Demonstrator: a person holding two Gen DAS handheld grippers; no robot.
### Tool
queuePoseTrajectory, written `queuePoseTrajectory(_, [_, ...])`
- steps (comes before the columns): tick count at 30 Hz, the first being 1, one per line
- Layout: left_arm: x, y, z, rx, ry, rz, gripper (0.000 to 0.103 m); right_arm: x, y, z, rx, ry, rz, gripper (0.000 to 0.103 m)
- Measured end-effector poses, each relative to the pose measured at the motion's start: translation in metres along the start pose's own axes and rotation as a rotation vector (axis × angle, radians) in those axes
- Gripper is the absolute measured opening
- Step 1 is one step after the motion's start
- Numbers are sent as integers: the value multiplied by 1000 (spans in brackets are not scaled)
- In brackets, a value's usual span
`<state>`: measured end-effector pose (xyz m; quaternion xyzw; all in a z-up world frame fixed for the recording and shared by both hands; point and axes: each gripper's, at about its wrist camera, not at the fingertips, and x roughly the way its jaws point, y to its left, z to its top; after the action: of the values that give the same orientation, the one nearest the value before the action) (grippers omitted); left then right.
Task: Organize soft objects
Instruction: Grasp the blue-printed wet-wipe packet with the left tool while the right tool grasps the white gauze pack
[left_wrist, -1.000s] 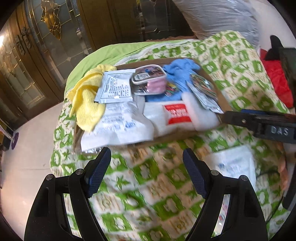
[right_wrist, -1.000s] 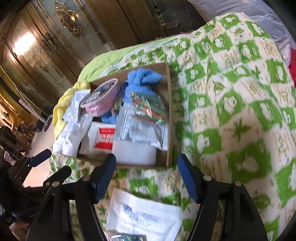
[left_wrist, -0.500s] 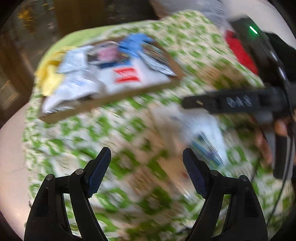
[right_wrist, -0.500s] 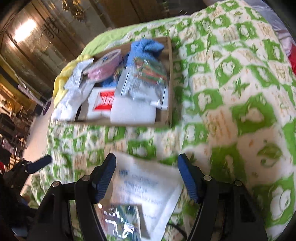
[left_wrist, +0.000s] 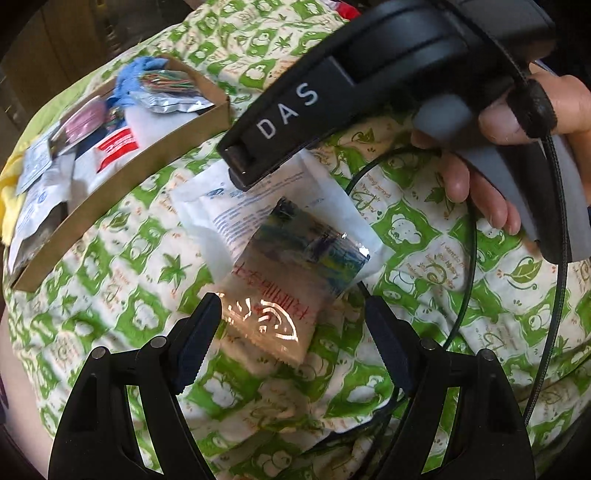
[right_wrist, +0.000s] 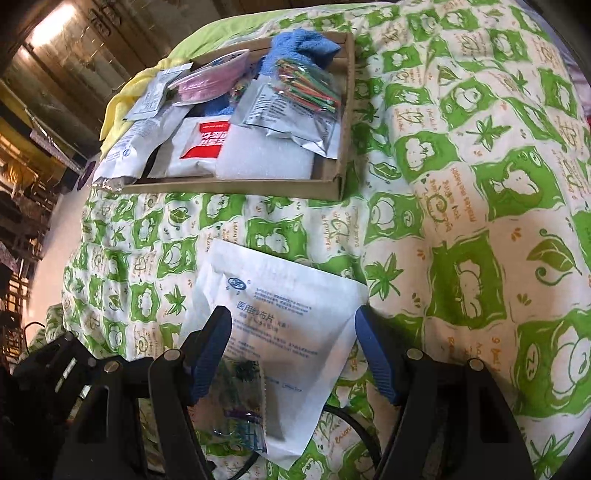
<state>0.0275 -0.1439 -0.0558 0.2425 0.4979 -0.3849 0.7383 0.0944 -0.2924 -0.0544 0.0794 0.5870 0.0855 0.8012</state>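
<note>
A white gauze packet (right_wrist: 284, 325) with blue print lies on the green-and-white quilt; it also shows in the left wrist view (left_wrist: 258, 199). A clear snack packet (left_wrist: 291, 280) with red lettering lies on top of its near end, seen also in the right wrist view (right_wrist: 240, 406). My left gripper (left_wrist: 293, 332) is open, its fingers either side of the snack packet, just above it. My right gripper (right_wrist: 293, 350) is open, straddling the gauze packet. A cardboard tray (right_wrist: 236, 186) further back holds several soft packets and a blue cloth (right_wrist: 299, 46).
The right gripper's black body (left_wrist: 332, 92) and the hand holding it cross the top of the left wrist view. A black cable (left_wrist: 469, 258) loops over the quilt on the right. A yellow cloth (right_wrist: 118, 107) hangs off the tray's far left side.
Both grippers have swung away from the tray and come down over the two packets on the quilt. Both stay open.
</note>
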Motion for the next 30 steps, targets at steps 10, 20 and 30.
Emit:
queuePoseTrajectory(10, [46,-13,25,60,90,20,88,14,-3,5,-2,40,-69,70])
queuePoseTrajectory(20, [22,6,17,-118,33,64,48,20,-3,11,8,40,-41,70])
queuePoseTrajectory(30, [11,23,-4,-212,24,76,48,18,2,12,84,8,35,65])
